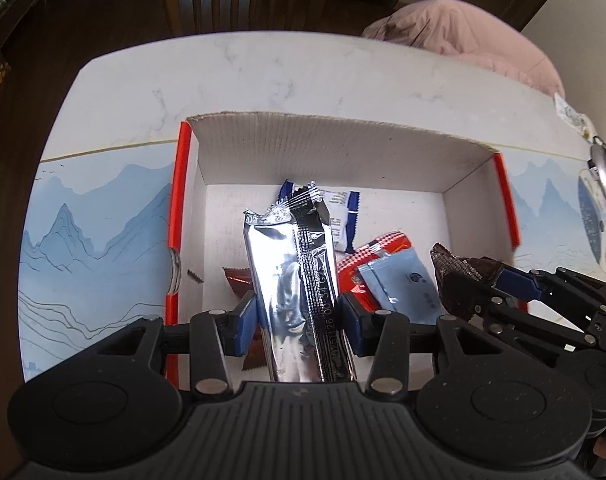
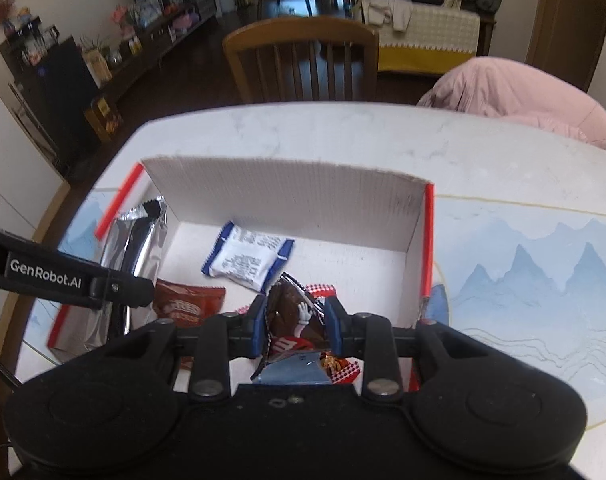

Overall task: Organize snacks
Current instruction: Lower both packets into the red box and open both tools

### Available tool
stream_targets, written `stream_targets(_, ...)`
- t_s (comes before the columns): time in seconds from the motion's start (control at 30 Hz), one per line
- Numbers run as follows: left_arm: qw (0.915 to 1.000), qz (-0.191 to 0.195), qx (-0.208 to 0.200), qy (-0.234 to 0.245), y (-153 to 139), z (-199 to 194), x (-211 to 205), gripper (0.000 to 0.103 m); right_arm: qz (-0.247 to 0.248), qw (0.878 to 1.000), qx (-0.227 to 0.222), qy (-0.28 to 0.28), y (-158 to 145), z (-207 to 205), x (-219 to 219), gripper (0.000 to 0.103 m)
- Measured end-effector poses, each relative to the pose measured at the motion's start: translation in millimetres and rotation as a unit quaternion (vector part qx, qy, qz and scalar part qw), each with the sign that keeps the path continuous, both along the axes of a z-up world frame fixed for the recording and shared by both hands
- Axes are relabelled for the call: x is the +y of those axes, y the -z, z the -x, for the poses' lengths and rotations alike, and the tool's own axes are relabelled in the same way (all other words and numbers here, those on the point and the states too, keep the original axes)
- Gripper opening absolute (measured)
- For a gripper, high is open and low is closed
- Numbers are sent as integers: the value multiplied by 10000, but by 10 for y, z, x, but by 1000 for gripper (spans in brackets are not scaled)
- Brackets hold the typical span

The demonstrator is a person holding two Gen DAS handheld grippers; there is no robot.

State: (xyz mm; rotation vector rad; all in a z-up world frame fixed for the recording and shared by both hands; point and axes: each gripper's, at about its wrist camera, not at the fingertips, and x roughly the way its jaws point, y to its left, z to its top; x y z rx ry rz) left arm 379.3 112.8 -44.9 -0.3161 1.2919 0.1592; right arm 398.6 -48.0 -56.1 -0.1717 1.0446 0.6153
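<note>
An open cardboard box (image 1: 323,152) with red edges sits on the table; it also shows in the right wrist view (image 2: 287,192). My left gripper (image 1: 301,316) is shut on a long silver foil snack packet (image 1: 291,280), held over the box. My right gripper (image 2: 295,326) is shut on a brown M&M's candy bag (image 2: 295,320), held over the box's near right part; it shows in the left wrist view (image 1: 463,280) too. Inside lie a white-and-blue packet (image 2: 247,258), a red-brown packet (image 2: 183,304), a light blue packet (image 1: 403,280) and a red checked packet (image 1: 367,256).
A blue mountain-print mat (image 2: 523,280) covers the near part of the white marble table (image 2: 323,132). A wooden chair (image 2: 299,60) stands behind the table. A pink padded coat (image 2: 515,92) lies at the far right. A metal object (image 1: 605,172) sits at the right edge.
</note>
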Motion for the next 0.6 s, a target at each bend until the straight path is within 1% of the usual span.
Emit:
stream_targets(0.27, 9995, -69, 298, -3, 248, -156, 15, 44, 200, 9996, 159, -122, 193, -104, 120, 30)
stream_targets(0.43, 9990, -80, 440, -5, 361, -215, 29, 44, 199, 9994, 251, -144, 244, -149, 127, 30)
stream_targets(0.53, 9988, -99, 474, -27, 407, -250, 20, 44, 188, 9993, 285, -158, 258, -157, 129, 30)
stream_targets(0.6, 9988, -123, 467, 60, 426, -258, -2, 44, 176, 9990, 344, -213, 267, -154, 135, 30)
